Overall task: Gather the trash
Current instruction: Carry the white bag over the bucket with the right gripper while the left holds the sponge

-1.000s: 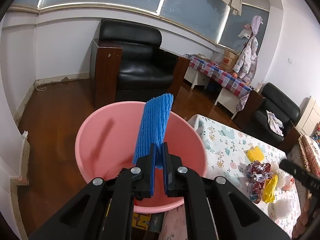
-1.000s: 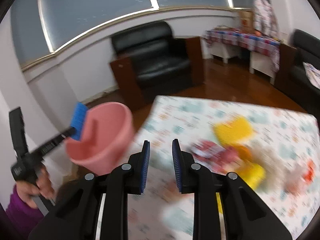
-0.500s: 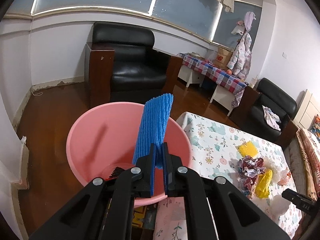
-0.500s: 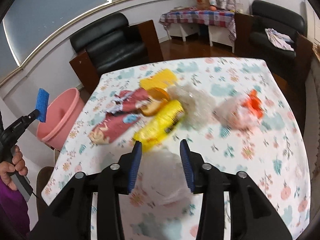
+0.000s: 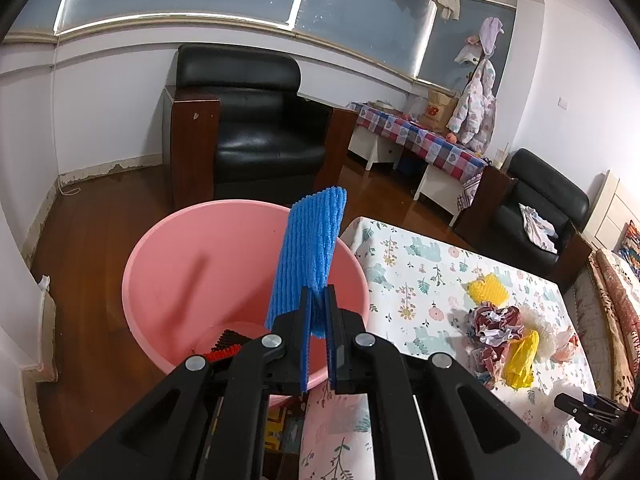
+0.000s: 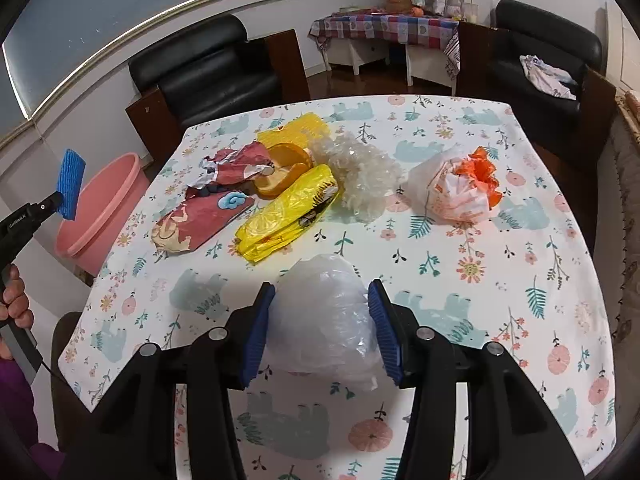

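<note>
My left gripper point(image 5: 318, 304) is shut on a blue ribbed sponge cloth point(image 5: 312, 252) and holds it upright over the pink bucket point(image 5: 168, 264), which stands beside the table's corner. My right gripper point(image 6: 322, 300) is open, its jaws on either side of a clear crumpled plastic bag point(image 6: 328, 316) on the floral tablecloth point(image 6: 520, 280). Beyond it lie a yellow plastic bag point(image 6: 286, 212), red printed wrappers point(image 6: 204, 220), orange peel pieces point(image 6: 284, 168), a yellow sponge point(image 6: 296, 130), a clear plastic wad point(image 6: 360, 168) and a white-and-orange bag point(image 6: 460, 192).
A black armchair point(image 5: 256, 120) stands behind the bucket. A checked-cloth side table point(image 5: 420, 140) and a second black armchair point(image 5: 536, 208) stand past the table. The bucket holds a small dark-and-red item point(image 5: 224, 344). The trash pile also shows in the left wrist view point(image 5: 504, 332).
My right gripper swung from facing the bucket to the table, opened wider and closed in around the clear plastic bag. My left gripper keeps the blue cloth over the bucket.
</note>
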The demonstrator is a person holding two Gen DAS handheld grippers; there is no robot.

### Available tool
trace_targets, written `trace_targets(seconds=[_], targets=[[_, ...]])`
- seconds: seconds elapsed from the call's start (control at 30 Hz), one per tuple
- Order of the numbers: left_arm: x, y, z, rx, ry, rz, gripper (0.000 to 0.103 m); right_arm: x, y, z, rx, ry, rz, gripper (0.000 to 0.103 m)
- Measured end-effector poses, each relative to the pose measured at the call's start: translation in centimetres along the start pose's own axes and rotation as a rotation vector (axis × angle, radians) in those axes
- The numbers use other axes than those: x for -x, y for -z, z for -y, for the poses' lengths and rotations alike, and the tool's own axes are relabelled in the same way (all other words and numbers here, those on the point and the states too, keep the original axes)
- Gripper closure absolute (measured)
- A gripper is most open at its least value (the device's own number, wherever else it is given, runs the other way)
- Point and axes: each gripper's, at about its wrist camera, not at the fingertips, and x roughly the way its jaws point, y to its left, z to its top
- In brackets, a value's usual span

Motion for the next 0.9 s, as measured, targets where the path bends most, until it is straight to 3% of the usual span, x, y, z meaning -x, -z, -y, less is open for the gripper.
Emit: trace_targets(seconds=[0.13,0.27,0.67,0.9], targets=[[0.0,0.0,0.0,0.0,-0.002,0.0,0.098,0.1,-0.3,-0.9,0.04,0.01,0.006,0.068],[-0.1,0.1,-0.4,0.007,-0.005,-0.001,0.098,0.4,-1.2,-3.1,0.089,-0.041,0.036,0.07],[-0.7,0.6,-2.8,0.058,-0.021,-0.005,0.098,-1.1,-8.7,-15.9,0.214,-0.388,0.13,0.07],[-1.1,0.7,-3.1,0.063,-0.026,-0.003,0.098,-4.5,-11.2,-22.4,0.199,-0.503,0.125,0.07]])
